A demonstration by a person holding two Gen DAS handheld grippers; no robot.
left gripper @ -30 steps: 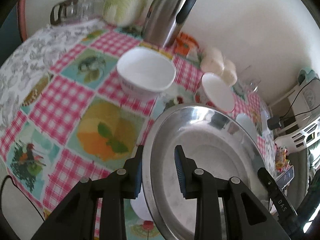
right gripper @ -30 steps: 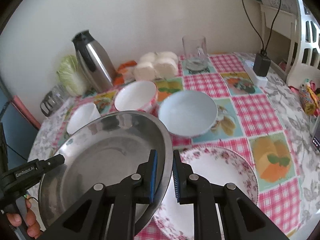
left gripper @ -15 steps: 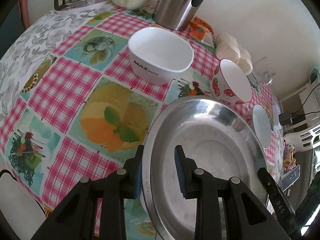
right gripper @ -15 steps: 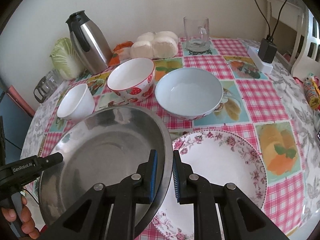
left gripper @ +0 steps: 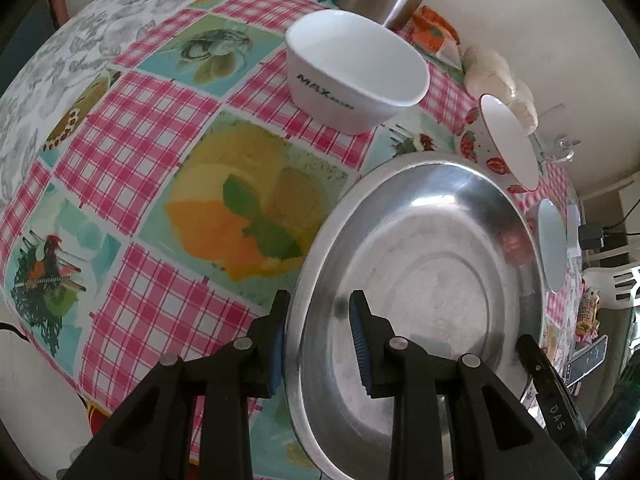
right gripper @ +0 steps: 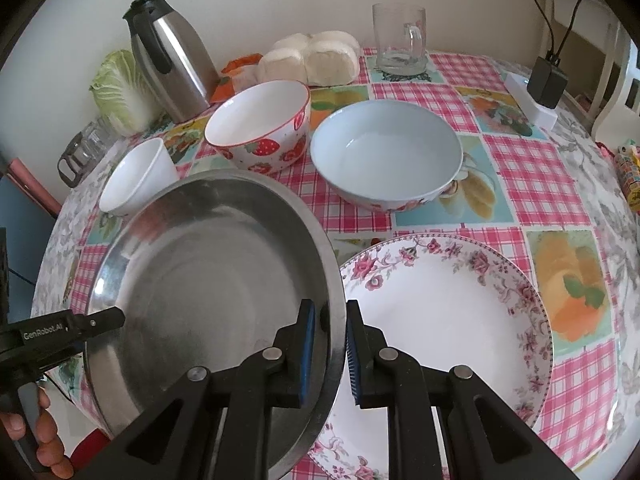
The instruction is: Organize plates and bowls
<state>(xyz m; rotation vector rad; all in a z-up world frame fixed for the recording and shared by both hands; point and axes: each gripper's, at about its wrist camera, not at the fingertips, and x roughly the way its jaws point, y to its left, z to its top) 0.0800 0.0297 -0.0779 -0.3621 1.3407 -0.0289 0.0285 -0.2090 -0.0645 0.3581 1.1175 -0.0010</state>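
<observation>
A surface (right gripper: 532, 168) covered in a pink-checked cloth with fruit panels is standing against a plain pale wall, carrying dishes and kitchen items. Both grippers are gripping one steel plate (right gripper: 208, 292) from opposite sides. The right gripper (right gripper: 331, 354) is sitting with its jaws clamped on the plate's right rim, one blue pad inside the dish and one outside. In the left wrist view the left gripper (left gripper: 318, 338) is straddling the plate's left rim with its jaws closed on it, though a small gap is showing beside the inner pad. The plate is tilting, its right edge overlapping the rim of the floral plate (right gripper: 448, 320), which is lying flat on the cloth at the near right.

Behind the steel plate, a small white bowl (right gripper: 136, 176) is sitting at the left, a strawberry bowl (right gripper: 260, 124) in the middle, and a pale blue bowl (right gripper: 386, 152) to the right, each apart from the others. Farther back, a steel thermos jug (right gripper: 172, 56) is standing upright next to a cabbage (right gripper: 120, 88), with white buns (right gripper: 312, 58) and a glass mug (right gripper: 400, 40) along the wall. A black charger (right gripper: 546, 82) is resting on a white block at the far right edge.
</observation>
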